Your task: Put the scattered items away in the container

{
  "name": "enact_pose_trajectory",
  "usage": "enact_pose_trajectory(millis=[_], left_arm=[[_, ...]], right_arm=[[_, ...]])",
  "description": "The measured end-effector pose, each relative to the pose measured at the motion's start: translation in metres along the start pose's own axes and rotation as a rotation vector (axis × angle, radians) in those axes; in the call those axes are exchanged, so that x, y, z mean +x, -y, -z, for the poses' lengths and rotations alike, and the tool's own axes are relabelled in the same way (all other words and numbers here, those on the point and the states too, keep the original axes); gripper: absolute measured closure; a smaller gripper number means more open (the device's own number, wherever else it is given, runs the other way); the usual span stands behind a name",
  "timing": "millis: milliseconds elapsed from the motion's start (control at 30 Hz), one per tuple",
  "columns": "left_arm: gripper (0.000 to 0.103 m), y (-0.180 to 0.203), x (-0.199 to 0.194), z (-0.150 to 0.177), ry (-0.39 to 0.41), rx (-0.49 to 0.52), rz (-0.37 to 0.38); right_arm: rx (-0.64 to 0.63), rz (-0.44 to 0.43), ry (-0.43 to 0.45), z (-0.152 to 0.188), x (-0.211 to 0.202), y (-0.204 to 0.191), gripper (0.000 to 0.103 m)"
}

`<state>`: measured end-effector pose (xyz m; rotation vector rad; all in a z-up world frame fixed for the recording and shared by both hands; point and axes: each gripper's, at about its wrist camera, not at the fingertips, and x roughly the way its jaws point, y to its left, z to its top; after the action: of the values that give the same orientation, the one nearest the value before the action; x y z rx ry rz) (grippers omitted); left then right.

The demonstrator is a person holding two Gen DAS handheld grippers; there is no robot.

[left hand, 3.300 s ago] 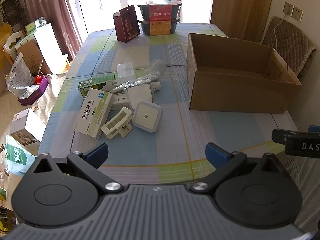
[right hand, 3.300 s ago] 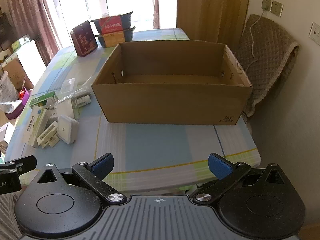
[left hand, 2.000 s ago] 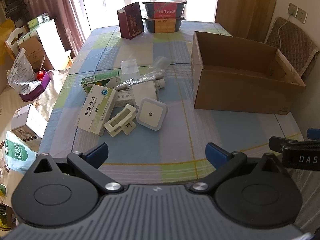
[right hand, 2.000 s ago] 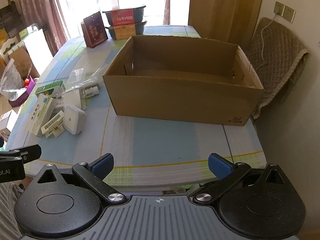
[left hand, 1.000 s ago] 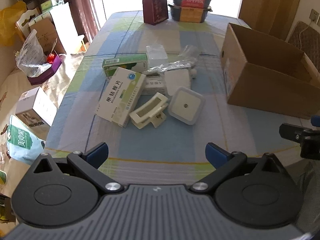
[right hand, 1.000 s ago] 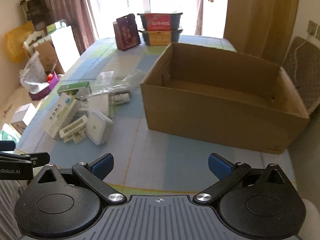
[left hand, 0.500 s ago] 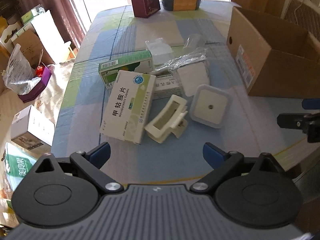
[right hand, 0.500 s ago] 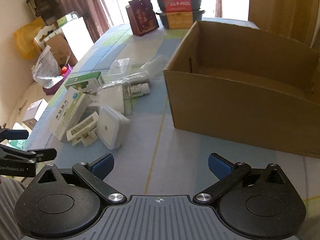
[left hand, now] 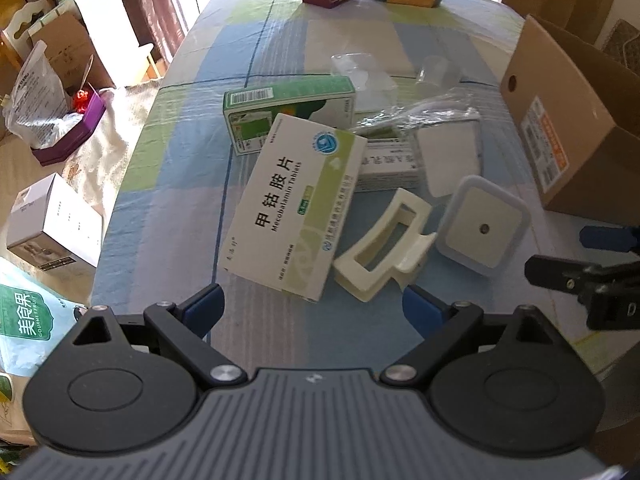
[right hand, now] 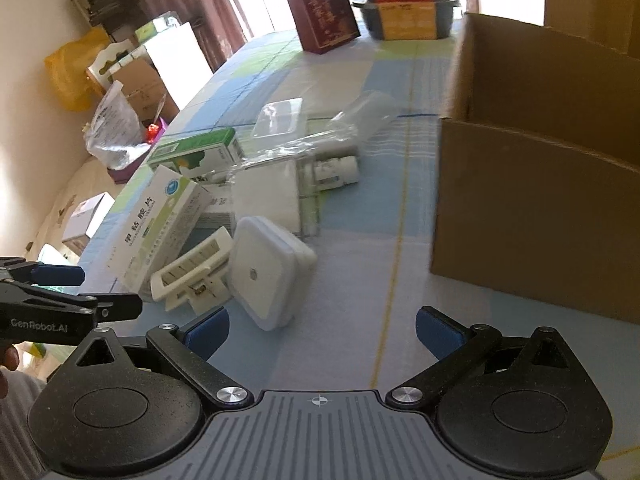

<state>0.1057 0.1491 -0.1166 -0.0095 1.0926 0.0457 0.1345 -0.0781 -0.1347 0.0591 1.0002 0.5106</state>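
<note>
Both claws gape wide, holding nothing. The left claw (left hand: pixel 312 306) hangs just above a white-and-green box (left hand: pixel 294 204) printed "Mecobalamin Tablets", nearer than a second ago; beside it lie a cream hair clip (left hand: pixel 382 246) and square night light (left hand: pixel 482 230). The right claw (right hand: pixel 322 330) view alone shows "GenRobot.AI" on the other claw and a small bottle (right hand: pixel 334 170). The cardboard box (right hand: pixel 532 184) stands right on the surface (right hand: pixel 360 248).
</note>
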Motion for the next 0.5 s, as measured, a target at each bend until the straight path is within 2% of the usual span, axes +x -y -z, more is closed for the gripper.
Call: enact_pose_trajectory(millis=[67,367,433,467,500], left_arm=[[0.009,-0.003,0.003,-0.002,0.0,-0.007,0.001],[0.009,-0.016,0.014,-0.006,-0.005,-0.039,0.007],[0.009,-0.016,0.015,-0.006,-0.006,-0.039,0.007],[0.009,-0.016,0.016,-0.005,-0.008,-0.04,0.008],[0.009,-0.017,0.017,-0.005,-0.009,-0.041,0.008]], right_arm=[[0.008,-0.022,-0.008,-0.001,0.007,-0.003,0.015],[0.094,-0.07,0.03,-0.01,0.034,-0.005,0.015],[0.098,-0.076,0.041,-0.011,0.039,-0.004,0.023],[0.1,-0.086,0.042,-0.012,0.042,-0.003,0.035],[0.106,-0.102,0.038,-0.013,0.045,-0.002,0.036]])
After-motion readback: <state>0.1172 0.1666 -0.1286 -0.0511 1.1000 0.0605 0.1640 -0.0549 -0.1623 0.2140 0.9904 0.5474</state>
